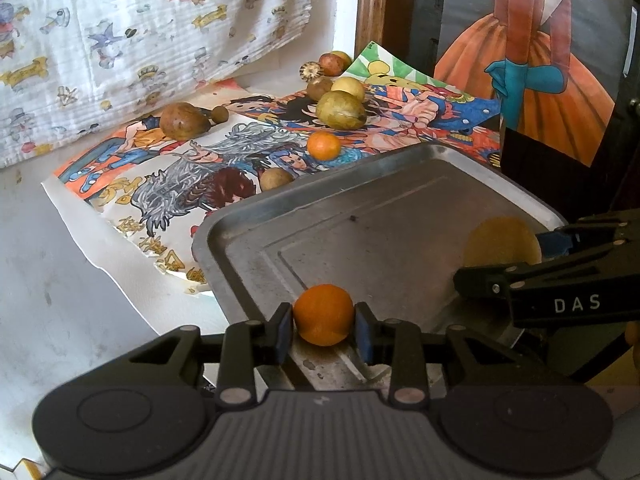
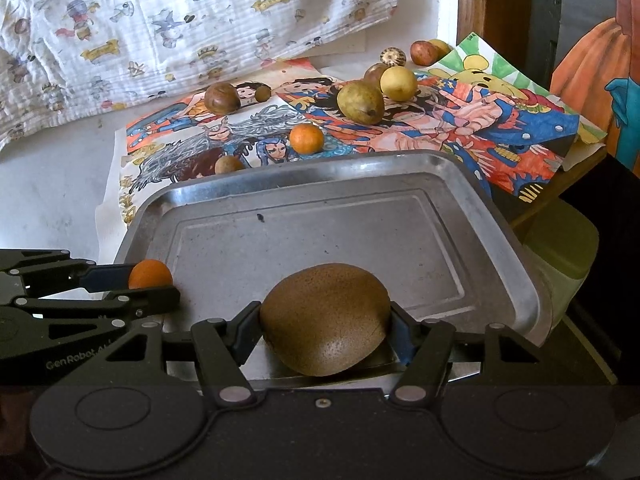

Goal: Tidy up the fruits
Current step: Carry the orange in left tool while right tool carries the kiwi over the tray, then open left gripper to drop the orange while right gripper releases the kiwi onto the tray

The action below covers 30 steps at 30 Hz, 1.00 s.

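Right up close, the left gripper (image 1: 324, 326) had its pads closed on a small orange (image 1: 324, 314), low over the near edge of the metal tray (image 1: 360, 184). Next to it the right gripper (image 2: 325, 330) was closed on a big brown fruit (image 2: 325, 320), also at the tray's near edge. Both fruits looked set to go down w/ room between them, prob. so they wouldn't bump. The rest of the tray was bare. Behind it, more fruit waited on the cartoon posters (image 1: 224, 168): another orange (image 1: 323, 145), a green pear-like fruit (image 1: 341, 109), a yellow one (image 1: 348, 88) & some brown ones. A printed cloth (image 1: 140, 32) hung at the back.
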{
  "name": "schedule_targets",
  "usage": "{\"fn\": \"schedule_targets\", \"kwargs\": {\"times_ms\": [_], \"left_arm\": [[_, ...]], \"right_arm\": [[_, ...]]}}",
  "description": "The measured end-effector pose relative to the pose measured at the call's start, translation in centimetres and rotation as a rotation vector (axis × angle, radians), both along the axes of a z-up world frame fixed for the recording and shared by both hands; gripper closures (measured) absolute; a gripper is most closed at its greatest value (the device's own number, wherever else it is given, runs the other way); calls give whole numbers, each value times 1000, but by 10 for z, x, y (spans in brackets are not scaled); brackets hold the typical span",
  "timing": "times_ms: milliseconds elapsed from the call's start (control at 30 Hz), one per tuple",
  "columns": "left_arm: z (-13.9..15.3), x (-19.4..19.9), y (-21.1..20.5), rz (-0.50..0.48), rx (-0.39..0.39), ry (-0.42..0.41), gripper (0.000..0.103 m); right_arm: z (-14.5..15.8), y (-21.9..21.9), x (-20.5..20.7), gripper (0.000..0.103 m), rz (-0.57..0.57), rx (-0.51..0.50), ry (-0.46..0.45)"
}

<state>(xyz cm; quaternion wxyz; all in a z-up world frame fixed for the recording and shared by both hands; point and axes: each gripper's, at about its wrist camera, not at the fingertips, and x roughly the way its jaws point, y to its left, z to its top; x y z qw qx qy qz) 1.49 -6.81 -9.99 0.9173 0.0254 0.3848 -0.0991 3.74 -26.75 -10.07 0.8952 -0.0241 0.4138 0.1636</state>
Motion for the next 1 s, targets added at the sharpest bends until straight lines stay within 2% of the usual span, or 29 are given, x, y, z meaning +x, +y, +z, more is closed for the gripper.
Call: {"fn": "schedule_targets", "kwargs": {"times_ms": [167,233,367,467,633,733,833,1000], "left_arm": [[0,2,4,5,-9,4,61],[0,1,4,4,-11,0,58],[2,0,4,2,-11,-12,51],[4,-1,4,0,-7,-24,45],[5,0,4,-2,-9,-31,41],[6,-1,4,-5,-15,-38,33],[11,-3,5,15,-8,-68,14],[12,-1,10,29,-20,-66,13]], "right_arm": [[0,-3,2,34,-14,14,11],[2,-4,2,29,-18,25,2],[8,-3,2,28,-20,33,-11],[13,-2,2,22,-22,49,-24],[18,-1,3,19,-29,66,-36],[22,-2,2,16,-35,78,-40],[27,-3,1,10,-38,88,-59],[33,-6,1,9,-57,107,-70]]}}
